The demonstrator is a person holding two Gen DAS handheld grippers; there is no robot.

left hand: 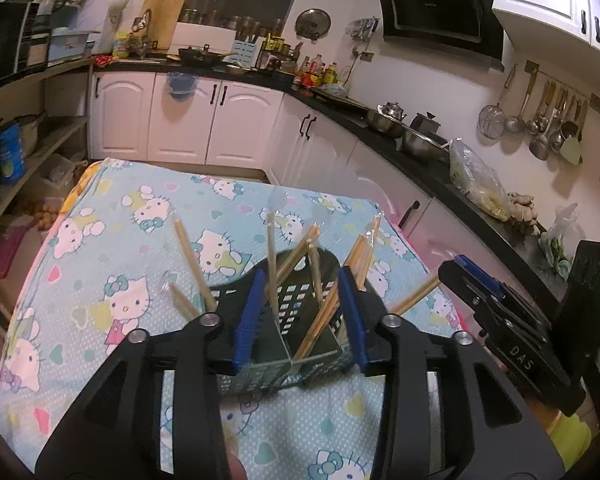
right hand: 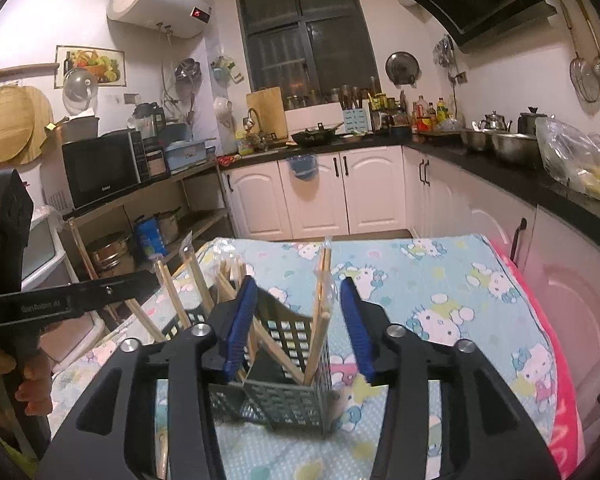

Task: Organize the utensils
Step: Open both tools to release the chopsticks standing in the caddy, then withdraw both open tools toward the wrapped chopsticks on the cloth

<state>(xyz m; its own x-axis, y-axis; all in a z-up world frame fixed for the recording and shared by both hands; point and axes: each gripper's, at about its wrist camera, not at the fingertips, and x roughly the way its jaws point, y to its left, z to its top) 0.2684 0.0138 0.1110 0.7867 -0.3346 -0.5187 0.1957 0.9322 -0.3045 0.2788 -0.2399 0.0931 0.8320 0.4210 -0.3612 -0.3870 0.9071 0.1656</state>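
A dark slotted utensil holder (left hand: 300,312) stands on the Hello Kitty cloth and holds several wrapped wooden chopsticks (left hand: 274,256) that lean out in all directions. My left gripper (left hand: 302,316) is open, its blue pads on either side of the holder, gripping nothing. In the right wrist view the holder (right hand: 288,364) sits between the pads of my right gripper (right hand: 296,324), which is open and empty. Chopsticks (right hand: 322,292) stick up between its fingers. The right gripper also shows at the right of the left wrist view (left hand: 500,312).
The table cloth (left hand: 120,240) covers a table with edges at left and far side. White cabinets (left hand: 180,120) and a black counter with pots (left hand: 400,128) run behind and to the right. A shelf with a microwave (right hand: 100,168) stands left.
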